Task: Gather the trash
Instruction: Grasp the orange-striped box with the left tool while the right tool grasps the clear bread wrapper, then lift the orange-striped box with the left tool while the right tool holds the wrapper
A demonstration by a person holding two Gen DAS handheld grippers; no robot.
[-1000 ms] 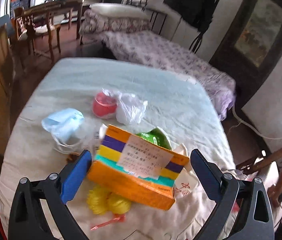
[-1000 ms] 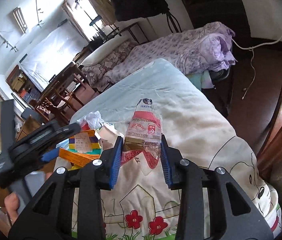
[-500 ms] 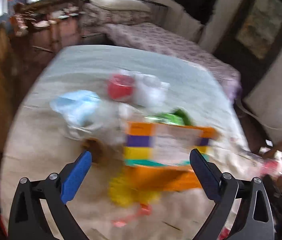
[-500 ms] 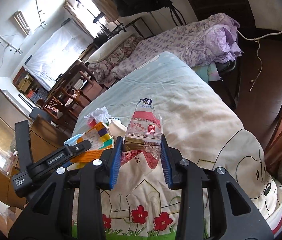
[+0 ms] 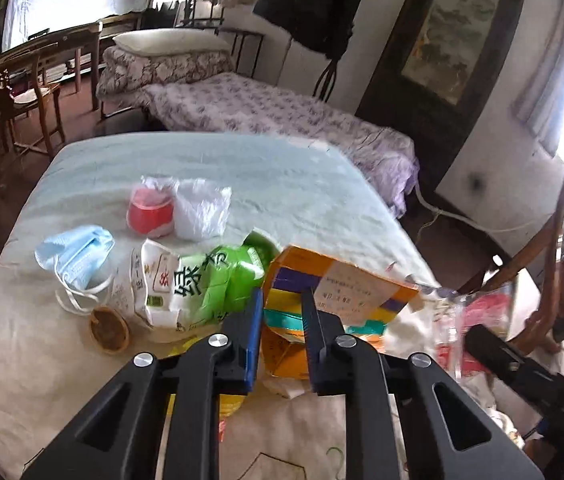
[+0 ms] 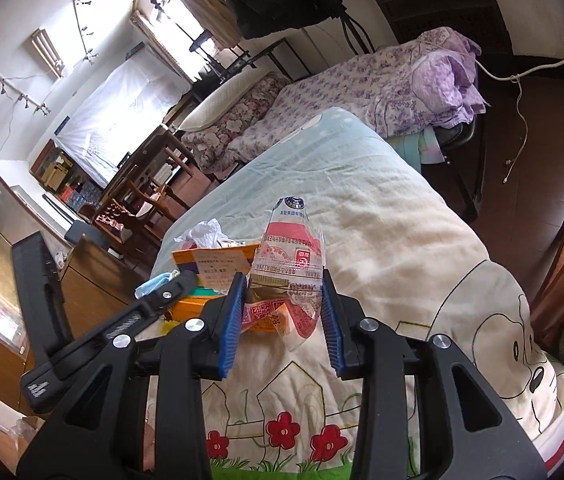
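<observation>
Green carton (image 5: 217, 280) marked "绿茶"

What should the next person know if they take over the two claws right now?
Left claw: just closed on a corner of the orange box.
Right claw: shut on a clear wrapper.
On the bed: mask, green packet, red cup, white bag, small brown lid.
Done: two items gripped. Left: bin them, then collect the rest. No bin in view.

Window daylight, fisheye warp, slight blur
</observation>
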